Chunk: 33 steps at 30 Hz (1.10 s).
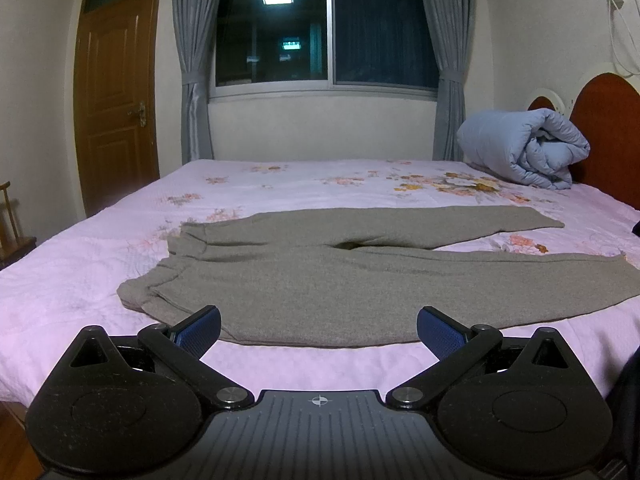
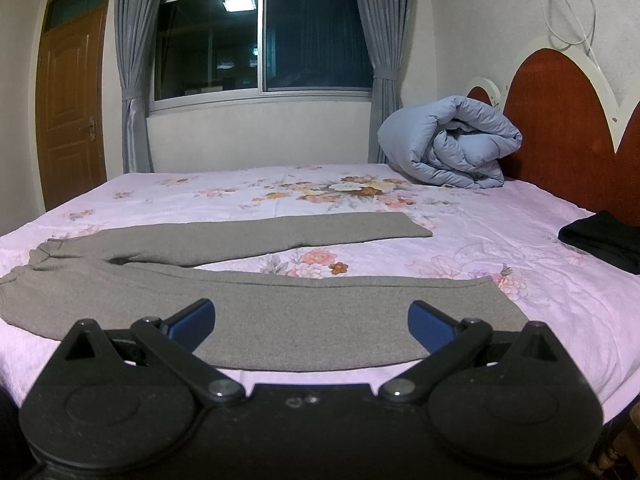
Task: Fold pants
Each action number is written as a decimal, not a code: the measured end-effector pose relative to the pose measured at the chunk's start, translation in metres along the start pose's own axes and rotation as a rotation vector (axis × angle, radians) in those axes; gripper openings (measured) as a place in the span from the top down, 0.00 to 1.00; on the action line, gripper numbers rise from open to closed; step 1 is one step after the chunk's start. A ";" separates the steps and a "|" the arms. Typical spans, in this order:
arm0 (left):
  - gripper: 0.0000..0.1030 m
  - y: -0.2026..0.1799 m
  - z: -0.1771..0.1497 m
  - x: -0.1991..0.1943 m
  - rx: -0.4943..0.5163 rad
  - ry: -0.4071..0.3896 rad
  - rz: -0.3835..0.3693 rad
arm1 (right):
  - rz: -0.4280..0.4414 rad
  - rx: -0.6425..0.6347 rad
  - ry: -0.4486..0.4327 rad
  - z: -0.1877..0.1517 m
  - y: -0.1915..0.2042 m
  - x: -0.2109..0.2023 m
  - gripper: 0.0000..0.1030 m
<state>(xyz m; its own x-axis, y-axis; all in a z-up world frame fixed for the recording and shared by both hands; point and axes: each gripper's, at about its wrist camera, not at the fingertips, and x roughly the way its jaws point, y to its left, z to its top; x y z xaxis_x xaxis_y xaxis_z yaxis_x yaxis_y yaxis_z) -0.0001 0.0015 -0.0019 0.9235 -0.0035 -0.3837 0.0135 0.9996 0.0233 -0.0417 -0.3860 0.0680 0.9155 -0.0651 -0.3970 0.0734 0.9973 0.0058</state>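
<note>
Left wrist view: left gripper (image 1: 319, 330), fingers spread wide, grasping nothing. Pants (image 1: 320, 280), grey soft knit, lie flat on the bed (image 1: 80, 280) just ahead; long axis runs left to right, waistband left, legs splayed right. Pink floral sheet; rolled blue quilt (image 1: 524, 146) by the headboard.

Right wrist view: right gripper (image 2: 311, 326), fingers likewise spread and empty, nearest the near leg's cuff (image 2: 492, 300). Folded black cloth (image 2: 604, 240) far right.

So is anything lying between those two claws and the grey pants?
Nothing visible. Both the left gripper and right gripper hang open just short of the pants, with only bare sheet between.
</note>
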 end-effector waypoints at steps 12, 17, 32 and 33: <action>0.00 0.001 0.000 -0.001 -0.003 -0.005 0.002 | -0.001 -0.001 -0.002 0.002 -0.001 -0.001 0.06; 0.00 0.001 0.001 -0.001 0.003 -0.002 0.003 | 0.000 0.000 -0.001 0.002 0.001 -0.001 0.06; 0.00 0.002 -0.001 0.002 -0.008 0.005 0.002 | -0.003 -0.007 0.003 -0.001 0.001 0.002 0.06; 0.00 0.002 -0.001 0.002 -0.007 0.005 0.000 | -0.004 -0.007 0.000 -0.001 0.002 0.002 0.06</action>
<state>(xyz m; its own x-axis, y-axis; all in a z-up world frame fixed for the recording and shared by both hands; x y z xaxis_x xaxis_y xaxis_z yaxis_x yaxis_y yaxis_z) 0.0017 0.0038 -0.0041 0.9214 -0.0032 -0.3887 0.0105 0.9998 0.0166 -0.0406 -0.3845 0.0664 0.9151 -0.0688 -0.3973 0.0739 0.9973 -0.0024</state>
